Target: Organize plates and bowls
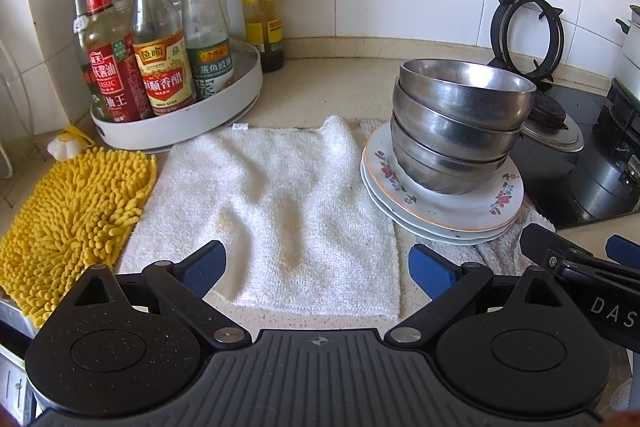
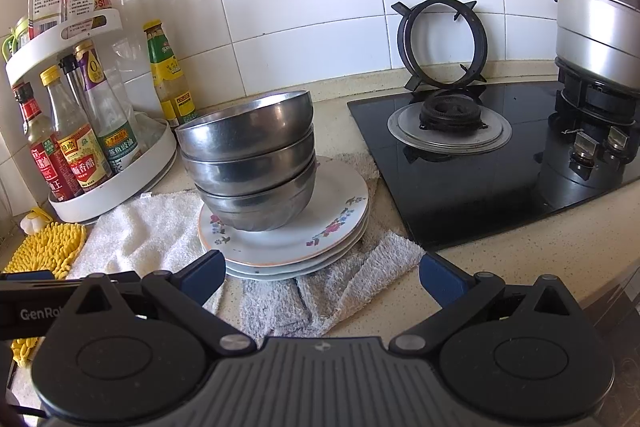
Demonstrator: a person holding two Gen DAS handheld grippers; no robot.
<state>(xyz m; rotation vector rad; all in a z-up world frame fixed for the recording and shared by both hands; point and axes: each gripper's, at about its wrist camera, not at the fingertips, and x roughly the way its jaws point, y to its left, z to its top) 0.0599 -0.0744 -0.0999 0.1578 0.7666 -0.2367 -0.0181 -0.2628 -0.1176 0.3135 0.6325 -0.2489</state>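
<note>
1. i am watching three steel bowls (image 2: 250, 163) sitting nested and leaning a little on a stack of floral plates (image 2: 288, 227), the whole pile resting on a rumpled grey towel (image 2: 348, 283) toward the stove end of the counter (image 1: 320, 87), just beside the black cooktop (image 2: 500, 163).
2. i am judging the tilt as the main risk: the bowls are riding off-centre on the top plate, so a nudge to one rim could be sending the stack sliding or toppling.
3. i am also wary of the soft towel under the plates; pressing or lifting at one edge could be rocking the pile toward the cooktop and its loose pan ring (image 2: 442, 43).
4. i am noting the white towel (image 1: 276, 203) lying flat mid-counter, with the yellow mop pad (image 1: 72, 219) and the bottle rack (image 1: 168, 79) at the far left end; a wide swing that way could be clipping bottles.
5. i am holding the left gripper (image 1: 316, 267) with fingers spread wide, gripping nothing, hovering above the near edge of the white towel.
6. i am holding the right gripper (image 2: 322, 277) equally wide apart and empty, poised just short of the plates, touching neither them nor the bowls.
</note>
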